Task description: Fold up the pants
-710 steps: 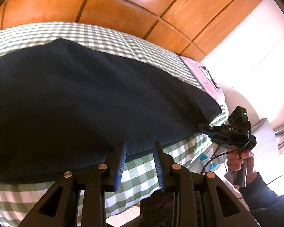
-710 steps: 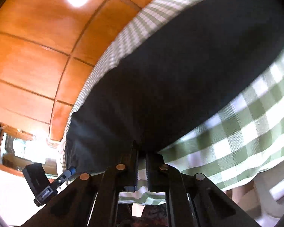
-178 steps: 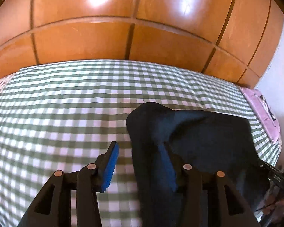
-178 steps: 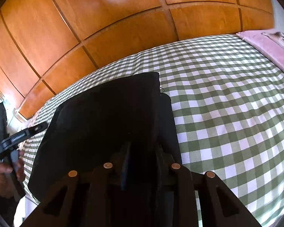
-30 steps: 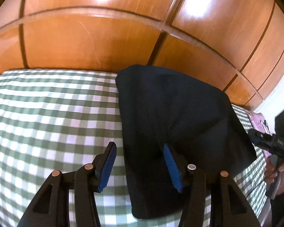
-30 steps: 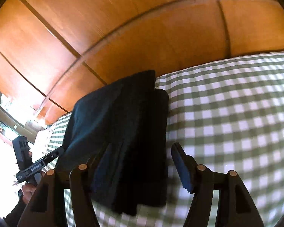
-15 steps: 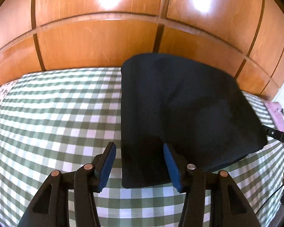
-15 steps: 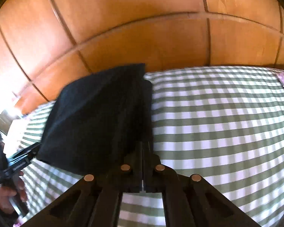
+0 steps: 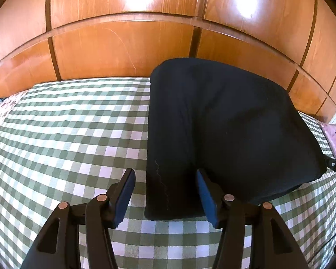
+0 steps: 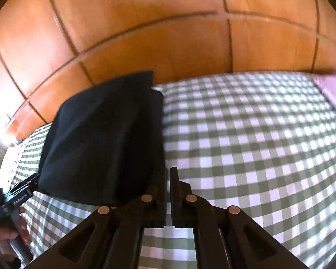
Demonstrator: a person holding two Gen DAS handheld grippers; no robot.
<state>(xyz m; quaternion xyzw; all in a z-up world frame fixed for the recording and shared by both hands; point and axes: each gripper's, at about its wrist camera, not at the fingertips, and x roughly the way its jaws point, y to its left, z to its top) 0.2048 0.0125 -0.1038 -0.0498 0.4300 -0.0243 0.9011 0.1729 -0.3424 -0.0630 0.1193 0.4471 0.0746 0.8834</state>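
Note:
The dark navy pants [image 9: 224, 130] lie folded into a thick rectangular stack on the green-and-white checked bedspread [image 9: 67, 134]. My left gripper [image 9: 165, 195] is open, its blue pads either side of the stack's near left corner, holding nothing. In the right wrist view the pants [image 10: 105, 134] lie left of centre. My right gripper [image 10: 168, 179] is shut and empty, just off the stack's near right corner. The left gripper also shows at the left edge of the right wrist view [image 10: 20, 190].
A glossy wooden panelled headboard [image 9: 145, 44] runs along the far side of the bed. A pink pillow [image 10: 333, 92] lies at the bed's right end. A patterned cloth [image 9: 0, 112] sits at the left end.
The pants went from being held up to resting on the bed. My right gripper let go and closed empty. My left gripper stayed open and drew back a little.

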